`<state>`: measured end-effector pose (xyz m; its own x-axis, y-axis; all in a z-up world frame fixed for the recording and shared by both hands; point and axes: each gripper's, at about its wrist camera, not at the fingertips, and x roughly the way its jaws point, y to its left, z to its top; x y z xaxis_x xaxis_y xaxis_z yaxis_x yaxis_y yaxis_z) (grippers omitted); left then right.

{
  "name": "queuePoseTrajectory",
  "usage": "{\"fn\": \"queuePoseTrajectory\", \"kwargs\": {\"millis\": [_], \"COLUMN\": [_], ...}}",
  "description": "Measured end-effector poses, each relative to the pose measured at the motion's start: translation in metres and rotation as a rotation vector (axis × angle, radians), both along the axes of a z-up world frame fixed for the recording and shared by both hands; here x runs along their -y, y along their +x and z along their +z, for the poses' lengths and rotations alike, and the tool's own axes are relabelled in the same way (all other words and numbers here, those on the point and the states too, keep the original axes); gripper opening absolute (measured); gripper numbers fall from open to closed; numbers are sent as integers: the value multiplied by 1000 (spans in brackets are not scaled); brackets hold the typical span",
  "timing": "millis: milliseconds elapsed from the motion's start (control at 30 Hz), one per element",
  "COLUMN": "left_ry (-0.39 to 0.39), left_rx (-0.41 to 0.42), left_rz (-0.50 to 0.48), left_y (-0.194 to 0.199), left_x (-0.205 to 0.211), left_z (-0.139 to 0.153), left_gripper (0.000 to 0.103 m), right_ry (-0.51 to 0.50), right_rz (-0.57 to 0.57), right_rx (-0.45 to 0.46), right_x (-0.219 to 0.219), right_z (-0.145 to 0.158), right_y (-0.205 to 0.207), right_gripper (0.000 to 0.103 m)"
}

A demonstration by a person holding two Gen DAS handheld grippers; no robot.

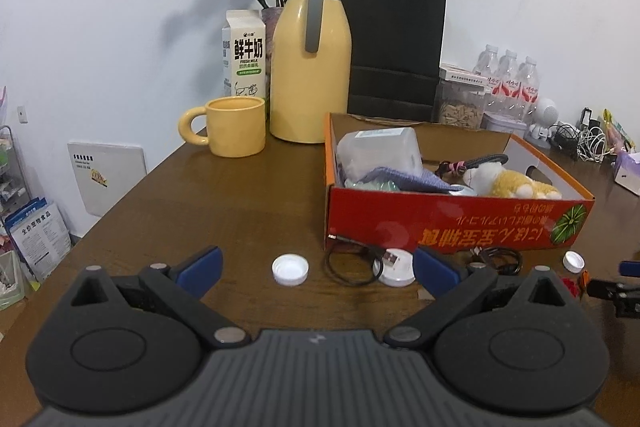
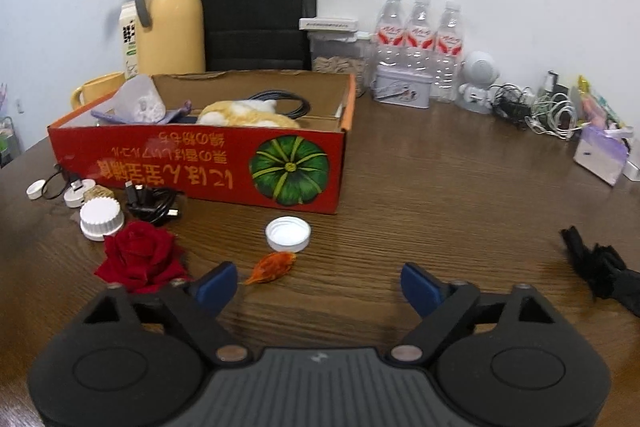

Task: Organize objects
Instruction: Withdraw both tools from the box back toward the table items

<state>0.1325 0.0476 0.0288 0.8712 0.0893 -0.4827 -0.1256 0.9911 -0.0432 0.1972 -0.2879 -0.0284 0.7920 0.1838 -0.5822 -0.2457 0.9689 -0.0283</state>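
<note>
Red cardboard box (image 2: pixel 208 163) on wooden table (image 2: pixel 440 187) — left gripper (image 1: pixel 318 269) jaws released, empty; right gripper (image 2: pixel 318 289) jaws apart, empty — orange dried flower (image 2: pixel 272 267) just beside its left fingertip

Left gripper (image 1: pixel 318 269) jaws spread wide (nothing between), right gripper (image 2: pixel 320 285) likewise, both tilted downward

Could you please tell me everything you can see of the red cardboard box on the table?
The red cardboard box is a shallow open tray with orange rims and plain brown inner walls. Its front wall shows a green pumpkin picture and yellow lettering printed upside down. It rests flat on the wooden table, in front of the black paper bag. Inside lie a plush toy, a coiled black cable, a translucent container and purple cloth.
</note>
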Motion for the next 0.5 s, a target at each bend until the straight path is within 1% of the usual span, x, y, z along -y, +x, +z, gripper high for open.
{"fn": "queuePoseTrajectory", "kwargs": {"millis": [33, 167, 200, 233, 267, 300, 500], "left_ry": [0, -3, -4, -5, -6, -7, 3], "left_rx": [-1, -5, -6, -8, -9, -13, -36], "left_rz": [2, 13, 15, 17, 18, 19, 21], "left_y": [-2, -7, -8, -8, -9, -9, -10], "left_x": [0, -4, -4, -4, -4, -4, -5], "left_z": [0, -2, -3, -3, -4, -5, -13], "left_gripper": [103, 103, 103, 103, 103, 103, 103], "right_ry": [3, 43, 49, 45, 41, 44, 32], "right_rz": [4, 26, 31, 33, 33, 37, 49], "right_rx": [-9, -49, -56, -53, -51, -50, -30], "right_x": [-2, -6, -8, -10, -11, -13, -17], "right_z": [-1, -4, -5, -5, -4, -4, -4], "right_y": [3, 11, 12, 13, 13, 13, 6], "right_gripper": [73, 67, 62, 55, 50, 39, 38]}}
